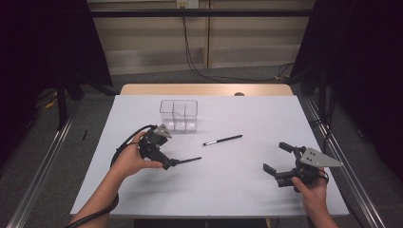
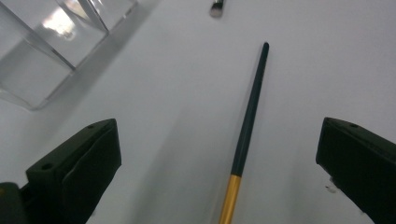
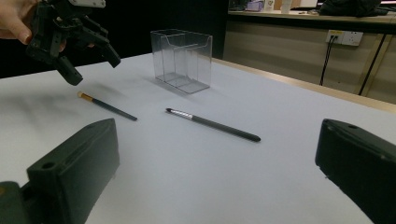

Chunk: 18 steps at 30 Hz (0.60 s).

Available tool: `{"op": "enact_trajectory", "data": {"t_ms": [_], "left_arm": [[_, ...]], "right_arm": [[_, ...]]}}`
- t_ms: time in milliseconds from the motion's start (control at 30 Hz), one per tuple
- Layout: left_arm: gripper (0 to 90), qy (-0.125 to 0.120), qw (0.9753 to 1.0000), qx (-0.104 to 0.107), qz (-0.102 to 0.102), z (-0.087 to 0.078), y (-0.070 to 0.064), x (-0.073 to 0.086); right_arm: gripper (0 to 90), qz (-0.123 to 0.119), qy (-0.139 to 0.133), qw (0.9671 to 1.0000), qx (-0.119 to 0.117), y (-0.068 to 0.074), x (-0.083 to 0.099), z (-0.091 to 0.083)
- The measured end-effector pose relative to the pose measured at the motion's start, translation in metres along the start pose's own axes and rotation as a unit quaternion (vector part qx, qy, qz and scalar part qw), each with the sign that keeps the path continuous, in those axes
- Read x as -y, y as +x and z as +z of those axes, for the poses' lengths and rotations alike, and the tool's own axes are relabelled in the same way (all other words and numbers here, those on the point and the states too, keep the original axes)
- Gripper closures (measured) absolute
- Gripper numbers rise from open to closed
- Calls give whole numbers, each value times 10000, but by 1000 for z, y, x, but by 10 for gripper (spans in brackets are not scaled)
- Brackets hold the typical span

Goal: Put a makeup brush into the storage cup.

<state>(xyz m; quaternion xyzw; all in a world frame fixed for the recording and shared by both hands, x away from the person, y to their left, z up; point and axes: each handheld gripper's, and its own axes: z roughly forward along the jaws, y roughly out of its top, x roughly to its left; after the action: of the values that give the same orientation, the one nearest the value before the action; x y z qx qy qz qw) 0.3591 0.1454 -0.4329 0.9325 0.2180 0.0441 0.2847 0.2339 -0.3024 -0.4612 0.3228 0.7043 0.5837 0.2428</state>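
Risk at this stage lies mainly in the grasp of the thin brush (image 2: pixel 247 126) that lies flat on the white counter (image 1: pixel 237 185) between the spread jaws of the left claw (image 2: pixel 217 154). The left claw is wide open and holds nothing; seen from the high view it hovers low over the near end of the brush (image 1: pixel 186 160), the hand tilting it down. Because the brush is slender and round, closing from this tilt could pinch only one side, so that it rolls or skids across the smooth counter, or the jaw tips could strike the surface before they meet the handle. A grip taken far toward the gold end (image 2: pixel 231 198) would likely leave the long dark handle hanging and prone to swing. The long axis of the brush runs roughly left to right in the high view, the dark tapered tip pointing toward the centre of the counter and the gold end toward the left claw. A second brush (image 1: pixel 222 139) lies well apart, closer to the clear divided box (image 1: pixel 178 115), which stands upright farther back. The right claw (image 1: pixel 280 161) is wide open, empty and held above the counter's right side.
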Motion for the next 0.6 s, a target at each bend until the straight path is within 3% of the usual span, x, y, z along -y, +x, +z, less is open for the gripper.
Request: {"op": "enact_trajectory", "data": {"t_ms": [133,333,433,600], "left_arm": [[34,290,9995,-20,129,0,1,-4],[91,613,9980,91,147,1,2,-10],[180,859,9960,89,248,2,2,-12],[292,1059,9938,171,286,3,4,-15]], "right_arm": [[0,-6,-5,10000,1,0,0,0],[0,-20,5,10000,-4,-1,0,0],[0,-21,5,10000,-4,-1,1,0],[0,-4,21,10000,-14,-1,1,0]]}}
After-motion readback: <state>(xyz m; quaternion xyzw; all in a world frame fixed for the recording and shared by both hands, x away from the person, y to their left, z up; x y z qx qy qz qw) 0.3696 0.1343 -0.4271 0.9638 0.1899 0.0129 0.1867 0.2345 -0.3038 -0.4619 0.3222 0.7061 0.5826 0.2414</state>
